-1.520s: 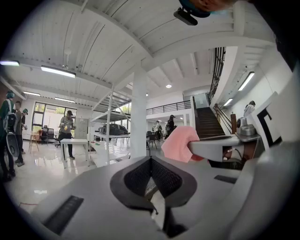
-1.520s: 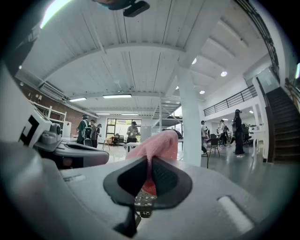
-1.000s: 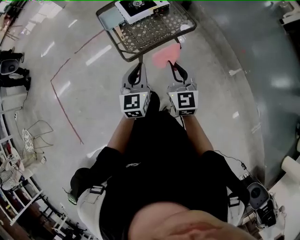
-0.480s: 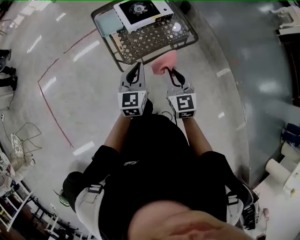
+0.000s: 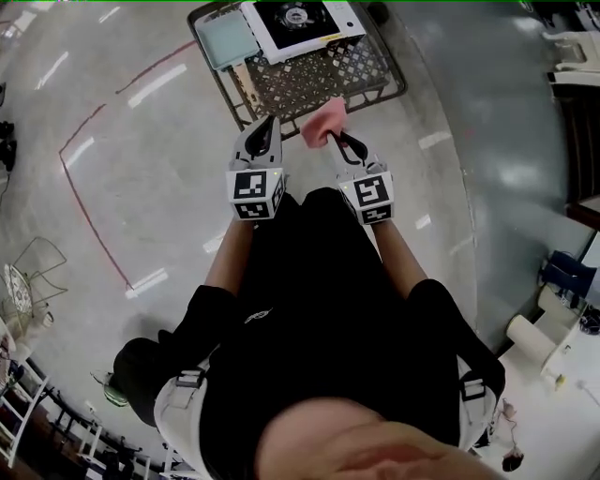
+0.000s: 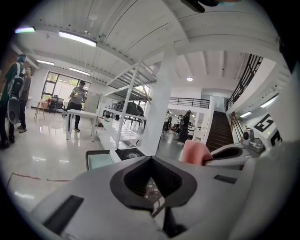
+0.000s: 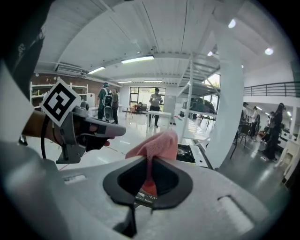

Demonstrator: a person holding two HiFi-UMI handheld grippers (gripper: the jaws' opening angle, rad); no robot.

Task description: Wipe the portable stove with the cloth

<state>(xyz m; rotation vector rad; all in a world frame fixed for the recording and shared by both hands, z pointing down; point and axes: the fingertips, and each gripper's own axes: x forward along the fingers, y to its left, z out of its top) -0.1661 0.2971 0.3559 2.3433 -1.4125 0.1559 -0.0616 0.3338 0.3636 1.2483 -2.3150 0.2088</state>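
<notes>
Head view, nearest first: the person's forearms reach forward, each carrying a marker cube. The left hand-held gripper [image 5: 269, 122] is fully closed with nothing between its jaws, as the left gripper view confirms. The right hand-held gripper [image 5: 336, 140] is clamped on the pink cloth [image 5: 323, 120]. In the right gripper view the cloth stands pinched between the jaws, and its bunched free end rises above the jaw tips and points ahead.

In the head view the cloth lies at the near edge of the tabletop [image 5: 319, 73], a metal lattice surface. Contact between cloth and tabletop cannot be confirmed.

The portable stove [image 5: 302, 21] sits on the far part of the tabletop, well apart from the cloth. Its body is white with a round black burner. Its long axis runs across the picture, and one long side faces the person. That side appears to carry a yellowish strip, though this is too small to verify. A teal tray [image 5: 228, 39] lies just beside the stove, on its left.

The floor [image 5: 141, 187] is pale and glossy. Further off stand a white column [image 6: 161, 108], a white shelving rack [image 6: 129, 89] and a staircase [image 6: 218, 133].
</notes>
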